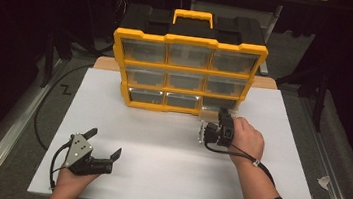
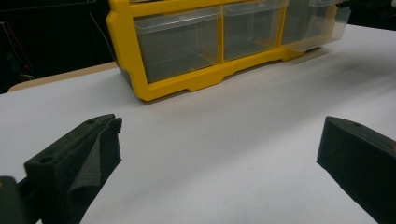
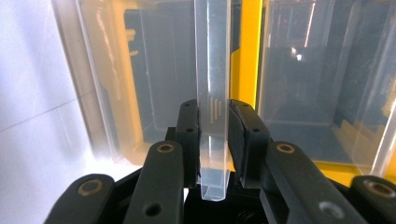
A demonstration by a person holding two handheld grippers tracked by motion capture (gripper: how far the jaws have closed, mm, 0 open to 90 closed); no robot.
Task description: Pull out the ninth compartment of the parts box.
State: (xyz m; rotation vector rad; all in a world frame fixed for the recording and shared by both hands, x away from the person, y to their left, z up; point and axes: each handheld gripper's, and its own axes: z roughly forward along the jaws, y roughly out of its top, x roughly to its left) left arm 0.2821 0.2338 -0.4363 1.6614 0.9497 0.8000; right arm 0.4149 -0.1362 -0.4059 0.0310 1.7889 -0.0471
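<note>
Gripping the drawer [image 3: 212, 116] lip, we're clamping the right tool [image 3: 214, 140] on it at the organizer's [image 1: 187, 75] bottom-right slot, likely to slide it out, while we're resting the left tool [image 1: 104, 144] released on the table [image 1: 168, 154].

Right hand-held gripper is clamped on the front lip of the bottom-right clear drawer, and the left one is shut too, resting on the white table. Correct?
Not quite. The left hand-held gripper is open: the left gripper view shows its jaws wide apart over the white table, nothing between them. The rest holds: the right hand-held gripper is clamped on the bottom-right clear drawer by its front lip.
</note>
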